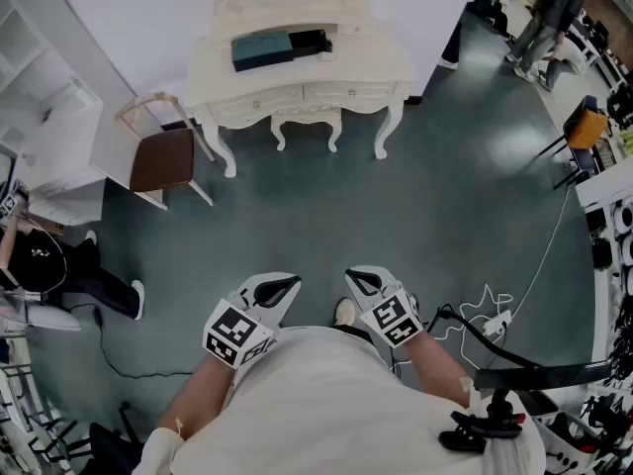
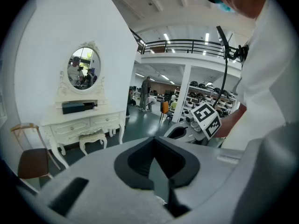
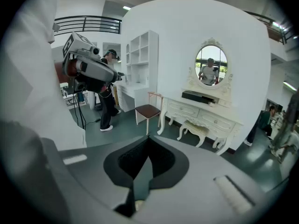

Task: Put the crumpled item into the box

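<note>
A dark teal box (image 1: 262,49) with a black part beside it lies on the white dressing table (image 1: 376,62), far ahead of me across the floor. The same box (image 3: 201,97) shows small under the oval mirror in the right gripper view. No crumpled item can be made out at this distance. My left gripper (image 1: 287,283) and right gripper (image 1: 358,279) are held close to my body, side by side, above the floor. Both have their jaws together with nothing between them, as the left gripper (image 2: 153,141) and right gripper (image 3: 148,141) show in their own views.
A brown-seated chair (image 1: 163,158) stands left of the table, a small stool (image 1: 305,117) under it. White shelves (image 1: 49,137) and a seated person (image 1: 59,265) are at the left. Cables (image 1: 475,325) and a black stand (image 1: 514,384) lie at my right.
</note>
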Demonstrator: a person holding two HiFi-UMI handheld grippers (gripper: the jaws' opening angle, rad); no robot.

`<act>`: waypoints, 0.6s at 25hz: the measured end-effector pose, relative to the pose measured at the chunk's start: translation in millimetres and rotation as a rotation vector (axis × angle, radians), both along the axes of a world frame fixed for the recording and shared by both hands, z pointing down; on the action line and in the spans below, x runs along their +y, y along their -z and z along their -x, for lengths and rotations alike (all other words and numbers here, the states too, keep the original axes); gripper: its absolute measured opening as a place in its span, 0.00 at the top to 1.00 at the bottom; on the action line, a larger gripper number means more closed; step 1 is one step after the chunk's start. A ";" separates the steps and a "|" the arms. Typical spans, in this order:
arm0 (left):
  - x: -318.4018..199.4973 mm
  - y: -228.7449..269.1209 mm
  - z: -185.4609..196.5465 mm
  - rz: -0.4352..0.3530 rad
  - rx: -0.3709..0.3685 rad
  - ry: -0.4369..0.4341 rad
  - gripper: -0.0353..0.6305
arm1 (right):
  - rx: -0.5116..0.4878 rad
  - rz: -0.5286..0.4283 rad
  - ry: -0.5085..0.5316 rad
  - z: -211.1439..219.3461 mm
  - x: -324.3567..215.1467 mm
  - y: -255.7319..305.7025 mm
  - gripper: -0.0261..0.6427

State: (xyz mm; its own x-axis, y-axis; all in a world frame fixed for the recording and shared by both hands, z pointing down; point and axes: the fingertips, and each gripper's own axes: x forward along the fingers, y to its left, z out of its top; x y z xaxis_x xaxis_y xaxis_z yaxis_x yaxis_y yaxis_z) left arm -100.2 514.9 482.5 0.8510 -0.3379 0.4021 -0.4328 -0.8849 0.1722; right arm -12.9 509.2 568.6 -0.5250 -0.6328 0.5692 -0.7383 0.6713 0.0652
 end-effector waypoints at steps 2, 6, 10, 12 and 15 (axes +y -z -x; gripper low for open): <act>5.0 -3.2 51.0 0.006 0.005 0.030 0.94 | -0.002 -0.005 0.019 48.4 5.6 3.7 0.96; 8.9 -9.8 137.9 0.020 0.017 0.070 0.94 | 0.002 -0.010 0.041 129.8 9.5 7.5 0.96; 9.9 -14.0 194.1 0.030 0.024 0.065 0.94 | 0.009 -0.004 0.031 184.7 8.2 8.3 0.96; 10.6 -16.8 210.8 0.035 0.022 0.050 0.94 | 0.012 -0.001 0.019 202.9 9.6 8.9 0.96; 12.5 -22.5 221.3 0.049 0.029 0.017 0.94 | 0.025 0.013 -0.003 214.9 14.1 8.0 0.96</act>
